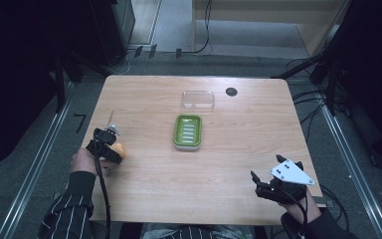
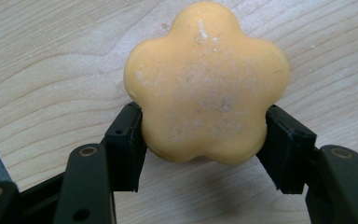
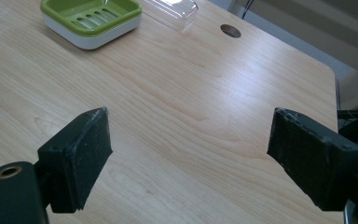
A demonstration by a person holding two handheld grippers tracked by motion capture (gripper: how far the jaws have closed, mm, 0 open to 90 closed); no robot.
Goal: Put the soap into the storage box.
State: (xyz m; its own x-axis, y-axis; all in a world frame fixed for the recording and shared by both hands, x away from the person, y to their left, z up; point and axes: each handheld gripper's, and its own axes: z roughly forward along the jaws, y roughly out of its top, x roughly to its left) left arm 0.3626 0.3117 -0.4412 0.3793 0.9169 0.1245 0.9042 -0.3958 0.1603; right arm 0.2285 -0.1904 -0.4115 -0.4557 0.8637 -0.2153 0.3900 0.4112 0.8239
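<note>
**Flower soap pinched at the left edge of the table**

The orange flower-shaped soap (image 2: 207, 84) lies flat on the wooden table (image 1: 229, 174), near its left edge; it is round with five lobes, so no long axis shows; in the left gripper view one lobe points away from the jaws; the left gripper (image 2: 205, 140) pinches it, a black pad pressed on each flank, jaws held apart by the soap's width; in the high view the soap (image 1: 119, 150) peeks out beside that gripper (image 1: 110, 149); the right gripper (image 1: 262, 185) sits near the table's front right corner, jaws spread wide with bare wood between them; mid-table the green soap dish (image 1: 188, 131) holds nothing; just behind it lies a clear plastic lid (image 1: 198, 99).
</note>
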